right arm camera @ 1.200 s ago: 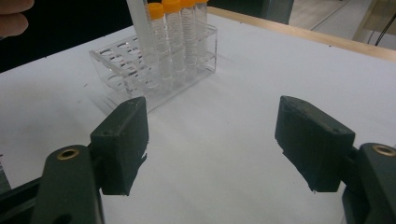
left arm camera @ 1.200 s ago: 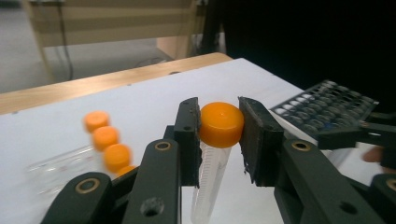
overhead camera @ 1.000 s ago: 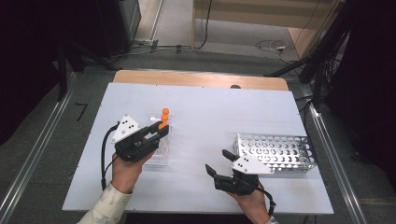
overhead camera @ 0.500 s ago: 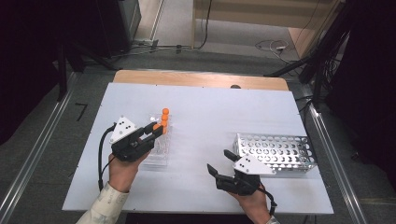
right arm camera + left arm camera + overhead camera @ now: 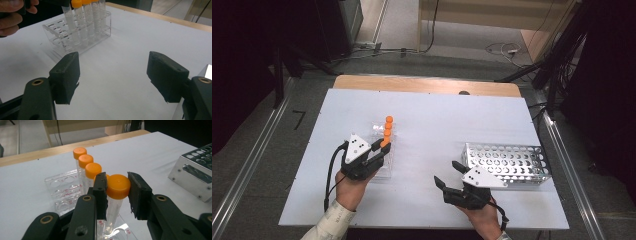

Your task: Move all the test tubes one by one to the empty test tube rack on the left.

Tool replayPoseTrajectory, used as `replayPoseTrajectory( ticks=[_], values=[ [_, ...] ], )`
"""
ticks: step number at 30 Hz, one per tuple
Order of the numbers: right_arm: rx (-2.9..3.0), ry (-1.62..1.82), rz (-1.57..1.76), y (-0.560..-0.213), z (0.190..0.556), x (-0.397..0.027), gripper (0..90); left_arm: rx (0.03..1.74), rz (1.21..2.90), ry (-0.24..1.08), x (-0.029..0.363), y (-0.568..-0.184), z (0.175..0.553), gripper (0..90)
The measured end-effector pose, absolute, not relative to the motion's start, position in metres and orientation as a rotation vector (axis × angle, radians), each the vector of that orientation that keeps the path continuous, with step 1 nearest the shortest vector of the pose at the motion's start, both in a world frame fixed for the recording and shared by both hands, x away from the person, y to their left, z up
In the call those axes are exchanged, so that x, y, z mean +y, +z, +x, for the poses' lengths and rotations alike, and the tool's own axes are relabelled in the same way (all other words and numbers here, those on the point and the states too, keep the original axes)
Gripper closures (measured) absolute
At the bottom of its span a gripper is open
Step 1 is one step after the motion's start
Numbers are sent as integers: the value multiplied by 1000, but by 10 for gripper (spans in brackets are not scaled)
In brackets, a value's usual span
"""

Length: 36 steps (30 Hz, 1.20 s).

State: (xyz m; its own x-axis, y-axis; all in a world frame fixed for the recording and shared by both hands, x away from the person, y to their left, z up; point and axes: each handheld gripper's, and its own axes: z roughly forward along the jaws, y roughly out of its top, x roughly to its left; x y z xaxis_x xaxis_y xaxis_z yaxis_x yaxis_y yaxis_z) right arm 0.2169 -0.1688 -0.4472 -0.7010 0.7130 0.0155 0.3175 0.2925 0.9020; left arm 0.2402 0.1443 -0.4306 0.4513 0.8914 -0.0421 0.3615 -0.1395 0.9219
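The white desk point(image 5: 427, 115) is carrying three items of note, taken here in descending size. The perforated metal rack point(image 5: 507, 162) is lying just beyond the right gripper point(image 5: 451, 176), whose fingers point(image 5: 65, 75) are standing wide with nothing between them but bare desk; that gripper is idling and touching nothing. The clear plastic rack point(image 5: 62, 192) is sitting directly under and ahead of the left gripper point(image 5: 117, 192), and it is holding a row of orange-capped tubes point(image 5: 86, 161) running away from the fingers. The nearest tube point(image 5: 113, 205) is the item in hand: the fingers point(image 5: 101, 192) of the left gripper are pressing on either side of its orange cap point(image 5: 118, 186), with the tube body hanging below them into the rack, upright or very nearly so. Judged on appearance, the tube is handling as a light, stiff, thin-walled plastic piece with a smooth, slippery barrel; the ribbed cap is offering the better purchase and is the correct place to take hold, as is being done. The contents cannot be told. The hold is sitting high on the cap, so any tilt is likely to be binding the tube against the rack holes. The clear rack itself is looking light and is likely to be lifting or sliding with the tube if the pull is not straight up along the tube's axis.
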Motion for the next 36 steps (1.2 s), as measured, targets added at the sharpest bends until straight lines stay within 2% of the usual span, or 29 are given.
replayPoseTrajectory(
  ticks=[4, 9, 18, 22, 36],
  values=[
    [2176, 1379, 927, -448, 217, -169, 250, 1100, 1707, 678, 145, -433, 240, 683],
    [2166, 1380, 933, -448, 219, -171, 250, 1105, 1704, 660, 146, -433, 239, 581],
    [2137, 1387, 966, -444, 226, -177, 250, 1144, 1671, 664, 149, -430, 236, 331],
    [2134, 1381, 980, -442, 230, -179, 244, 1158, 1649, 655, 152, -432, 234, 265],
    [2096, 1352, 1017, -438, 242, -188, 234, 1184, 1624, 671, 162, -437, 232, 233]
  ],
)
